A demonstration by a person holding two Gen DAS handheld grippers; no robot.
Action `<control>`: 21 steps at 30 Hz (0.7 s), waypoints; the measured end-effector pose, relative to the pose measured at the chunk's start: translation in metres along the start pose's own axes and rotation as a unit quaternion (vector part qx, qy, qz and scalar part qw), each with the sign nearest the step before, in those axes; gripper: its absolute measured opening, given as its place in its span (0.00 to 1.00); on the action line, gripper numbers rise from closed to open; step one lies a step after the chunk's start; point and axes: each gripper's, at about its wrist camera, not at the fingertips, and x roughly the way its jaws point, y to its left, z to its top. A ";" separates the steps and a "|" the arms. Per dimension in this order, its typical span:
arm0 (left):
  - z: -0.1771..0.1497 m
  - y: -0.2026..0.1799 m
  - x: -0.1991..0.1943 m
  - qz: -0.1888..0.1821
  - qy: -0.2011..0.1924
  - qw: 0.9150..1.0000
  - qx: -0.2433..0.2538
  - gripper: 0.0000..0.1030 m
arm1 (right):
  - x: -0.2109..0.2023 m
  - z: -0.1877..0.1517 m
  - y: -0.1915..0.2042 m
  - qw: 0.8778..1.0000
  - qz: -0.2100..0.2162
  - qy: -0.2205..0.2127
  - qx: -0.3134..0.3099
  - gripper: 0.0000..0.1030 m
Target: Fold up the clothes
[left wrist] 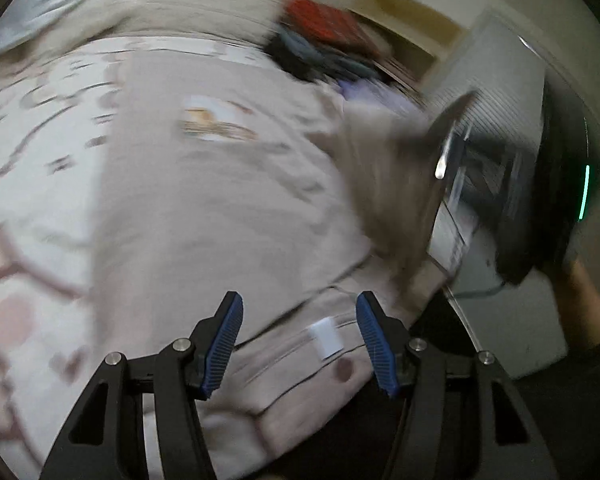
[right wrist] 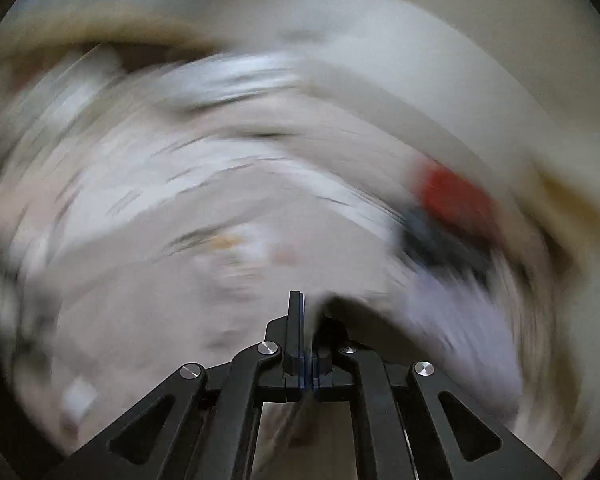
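Pinching beige garment (left wrist: 228, 216), right gripper (right wrist: 305, 300); left gripper (left wrist: 299, 320) wide.

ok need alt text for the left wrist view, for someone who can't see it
The open left gripper hovers over the collar of a beige shirt spread on a patterned bedsheet. To the right, the right gripper lifts part of the shirt. A pile of red and dark clothes lies behind, all motion-blurred.

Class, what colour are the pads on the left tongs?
Blue, ribbed pads, clearest in the left wrist view.
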 end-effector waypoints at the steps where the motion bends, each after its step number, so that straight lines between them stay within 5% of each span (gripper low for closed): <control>1: -0.004 0.007 -0.007 0.012 -0.006 1.000 -0.013 0.57 | 0.011 -0.002 0.033 0.998 0.034 0.009 -0.058 0.05; 7: -0.021 0.030 -0.021 0.050 -0.010 0.997 -0.061 0.57 | 0.052 -0.041 0.107 0.985 0.069 0.058 -0.148 0.05; 12: -0.008 0.017 0.000 0.056 -0.003 0.998 -0.030 0.57 | 0.039 -0.045 0.062 0.989 0.122 0.078 -0.021 0.12; 13: -0.002 0.015 0.005 0.058 -0.002 0.998 -0.021 0.57 | 0.036 -0.045 0.052 0.988 0.133 0.082 0.006 0.19; 15: 0.014 0.011 0.019 0.064 0.000 0.998 0.001 0.57 | 0.030 -0.046 0.032 0.982 0.154 0.089 0.060 0.55; 18: 0.037 0.017 0.047 0.078 0.027 0.996 -0.014 0.55 | 0.020 -0.060 0.009 0.977 0.145 0.079 0.133 0.55; 21: 0.048 0.028 0.071 0.059 0.060 0.994 -0.063 0.40 | 0.019 -0.079 -0.013 0.962 0.147 0.075 0.216 0.54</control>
